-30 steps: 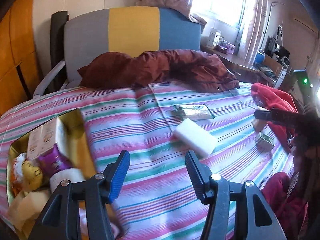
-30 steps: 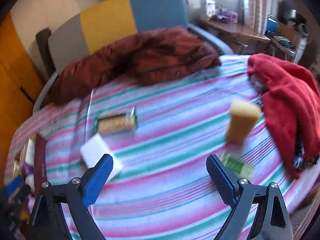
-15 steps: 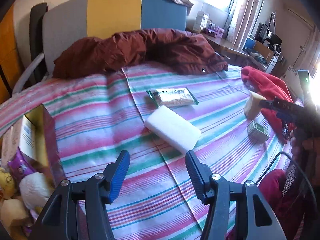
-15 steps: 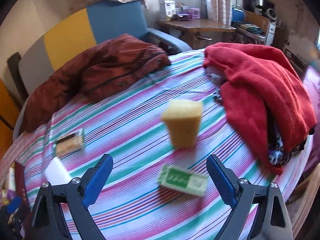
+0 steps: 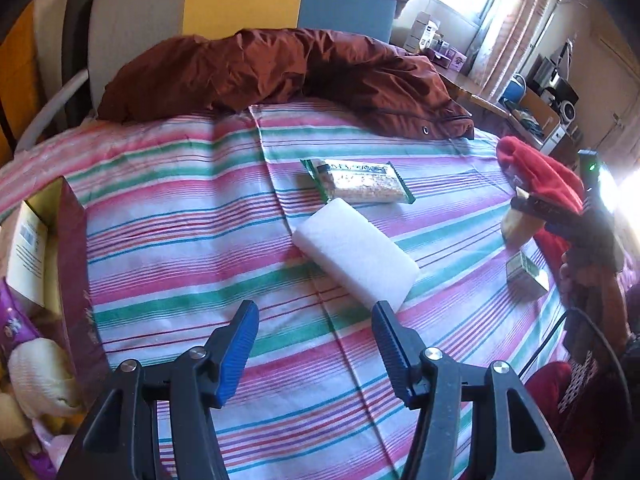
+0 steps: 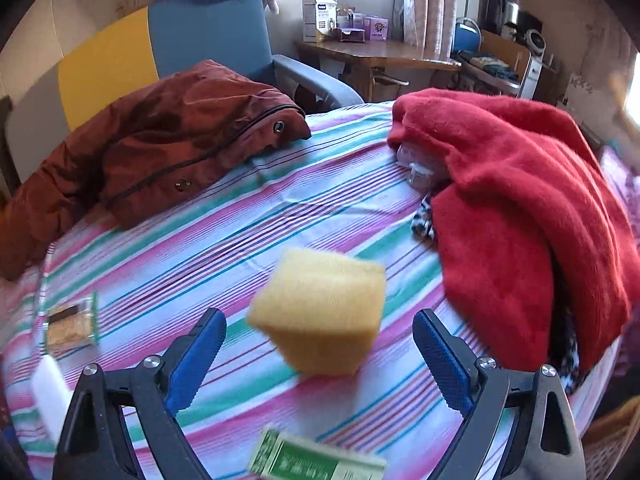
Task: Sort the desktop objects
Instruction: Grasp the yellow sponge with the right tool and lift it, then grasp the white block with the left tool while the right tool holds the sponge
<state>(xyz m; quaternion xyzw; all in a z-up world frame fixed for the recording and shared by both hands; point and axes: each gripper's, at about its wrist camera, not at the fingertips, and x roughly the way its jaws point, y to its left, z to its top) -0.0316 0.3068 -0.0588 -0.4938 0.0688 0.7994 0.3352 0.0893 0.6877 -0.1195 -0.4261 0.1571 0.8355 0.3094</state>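
Left wrist: our left gripper [image 5: 314, 334] has fingers apart, nothing between them. White foam block [image 5: 355, 261] lies mid-frame just above the tips, snack packet [image 5: 358, 181] touching its far end. Box [image 5: 60, 272] of sorted items at left edge.

Right wrist: our right gripper [image 6: 319, 350] is wide open, yellow sponge [image 6: 320, 310] standing on end between the fingers, not pinched. Green carton [image 6: 316, 460] at bottom edge. Risk: one finger arrives first and topples the upright sponge, or we clip the carton.

Cloth [image 5: 192, 216]: pink/green/white stripes. Foam block [image 5: 356, 260]: white. Sponge [image 6: 320, 312]: yellow. Small box [image 6: 316, 462]: green-white. Jacket [image 5: 280, 68]: maroon. Sweater [image 6: 520, 184]: red. Tongs pads [image 6: 196, 360]: blue.
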